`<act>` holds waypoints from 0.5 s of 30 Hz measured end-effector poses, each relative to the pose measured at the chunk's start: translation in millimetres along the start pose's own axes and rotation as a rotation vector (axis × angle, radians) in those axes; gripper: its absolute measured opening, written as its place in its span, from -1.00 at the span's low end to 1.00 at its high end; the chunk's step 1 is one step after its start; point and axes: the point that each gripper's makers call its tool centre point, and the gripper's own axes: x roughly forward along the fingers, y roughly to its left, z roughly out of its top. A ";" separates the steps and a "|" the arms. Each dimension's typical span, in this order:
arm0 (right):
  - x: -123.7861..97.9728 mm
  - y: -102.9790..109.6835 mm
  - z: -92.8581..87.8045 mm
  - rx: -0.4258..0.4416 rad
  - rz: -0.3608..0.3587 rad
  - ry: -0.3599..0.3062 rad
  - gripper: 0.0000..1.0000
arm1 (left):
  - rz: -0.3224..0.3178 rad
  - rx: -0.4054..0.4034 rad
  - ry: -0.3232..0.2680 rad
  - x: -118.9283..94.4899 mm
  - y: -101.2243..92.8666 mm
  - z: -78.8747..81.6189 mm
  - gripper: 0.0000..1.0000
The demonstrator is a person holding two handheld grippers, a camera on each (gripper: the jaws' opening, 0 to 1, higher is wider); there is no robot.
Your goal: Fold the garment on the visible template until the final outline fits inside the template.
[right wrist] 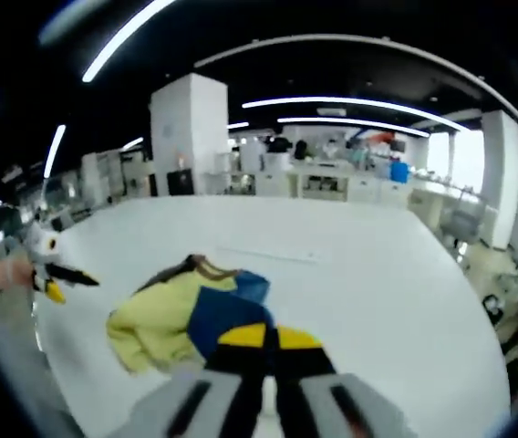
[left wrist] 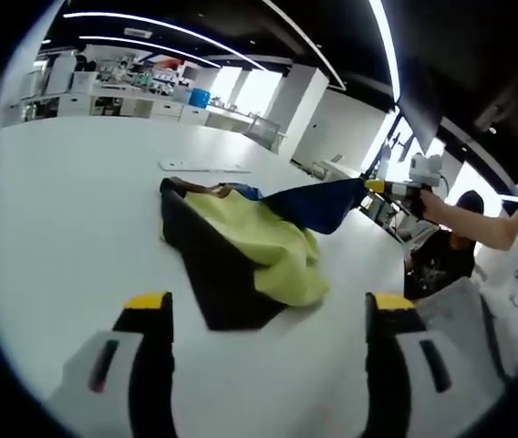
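Two grippers are mine to run here, and they are doing different jobs. My right gripper [right wrist: 264, 339] has its fingers together, clamped on the blue part of the garment [right wrist: 195, 315], which trails away from the fingertips toward the yellow heap lying beyond them on the desk [right wrist: 368, 274]. In the left gripper view the right gripper comes in from the right, lifting that blue flap up off the desk in a taut stretch. My left gripper [left wrist: 268, 315] hovers with its fingers apart and nothing between them; the garment's black edge lies just ahead of the tips, and the yellow part sits beyond that. A thin pale outline [left wrist: 206, 167], which I take for the template, lies on the desk past the garment. To do this fold well, I judge I should carry the blue flap across the heap low and level, keeping tension so it does not bunch, and pin the black edge with the left fingers before laying it down. The desk is white, wide and smooth, so cloth may slide. Around it is an open room with ceiling light strips, white pillars and shelving.
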 end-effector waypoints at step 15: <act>-11.9 -77.2 -44.7 0.072 -0.132 0.113 -1.00 | 0.000 -0.009 0.020 5.2 1.5 -4.2 0.67</act>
